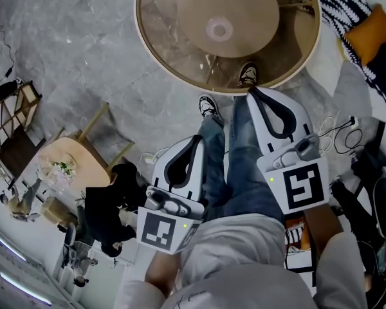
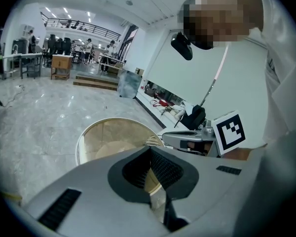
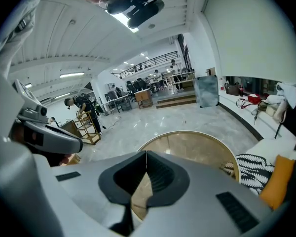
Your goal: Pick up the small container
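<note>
A small clear round container [image 1: 219, 28] sits near the middle of the round glass table [image 1: 156, 50] at the top of the head view. Both grippers are held low over the person's jeans, well short of it. My left gripper [image 1: 198, 138] has its jaws closed tip to tip with nothing between them, and points toward the table. My right gripper [image 1: 253, 91] is also shut and empty, its tips near the table's front rim. The left gripper view has the shut jaws [image 2: 150, 148] over the table [image 2: 103, 132]. In the right gripper view the shut jaws [image 3: 146, 153] cover part of the table [image 3: 202, 149]. Neither gripper view shows the container.
The person's shoes [image 1: 209, 106] stand at the table's near edge. A striped throw [image 1: 338, 5] and an orange cushion [image 1: 373, 31] lie at the right. Cables [image 1: 338, 131] trail on the floor. A wooden table with chairs [image 1: 71, 156] and a person in black [image 1: 109, 211] are at the left.
</note>
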### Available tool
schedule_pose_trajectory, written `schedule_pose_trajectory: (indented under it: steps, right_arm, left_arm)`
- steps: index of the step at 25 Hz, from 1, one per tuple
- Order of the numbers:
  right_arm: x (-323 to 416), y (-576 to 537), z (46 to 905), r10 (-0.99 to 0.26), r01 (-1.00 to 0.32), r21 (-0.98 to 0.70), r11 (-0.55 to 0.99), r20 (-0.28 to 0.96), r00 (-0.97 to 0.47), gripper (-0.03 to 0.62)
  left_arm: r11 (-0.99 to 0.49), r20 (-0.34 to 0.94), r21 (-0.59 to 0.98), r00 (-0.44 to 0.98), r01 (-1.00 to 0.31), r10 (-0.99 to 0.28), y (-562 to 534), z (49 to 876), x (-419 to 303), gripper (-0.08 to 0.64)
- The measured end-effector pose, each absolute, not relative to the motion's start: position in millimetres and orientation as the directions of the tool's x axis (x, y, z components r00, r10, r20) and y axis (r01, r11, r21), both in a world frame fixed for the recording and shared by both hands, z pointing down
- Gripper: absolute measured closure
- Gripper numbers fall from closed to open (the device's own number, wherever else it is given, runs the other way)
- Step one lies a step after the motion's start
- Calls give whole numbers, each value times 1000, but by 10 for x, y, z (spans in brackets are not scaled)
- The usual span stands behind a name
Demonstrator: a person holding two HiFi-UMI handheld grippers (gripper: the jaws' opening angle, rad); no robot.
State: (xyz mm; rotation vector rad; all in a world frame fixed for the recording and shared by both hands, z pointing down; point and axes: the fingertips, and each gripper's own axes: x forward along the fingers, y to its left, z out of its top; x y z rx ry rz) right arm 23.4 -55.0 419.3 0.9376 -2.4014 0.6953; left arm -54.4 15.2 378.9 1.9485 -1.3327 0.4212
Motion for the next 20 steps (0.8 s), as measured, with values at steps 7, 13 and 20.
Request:
schedule_pose_trajectory:
  steps: [7,13,20]
  right_arm:
    - [277,-583,4369,-478,-720,-279,636,591,-650,575]
    - [254,-612,4561,-470,-722,-298,624,596,-652,575]
    - [201,-631,4783,-459,-723,-295,625,611,-645,575]
  left_arm:
    - [-194,614,398,417,-897,-670,130,3912,-499,541]
    - [-168,631,408,410,-897,-658,135,4075,-503,541]
    - [-151,648,413,406,-898,-644,146,4246,-518,541]
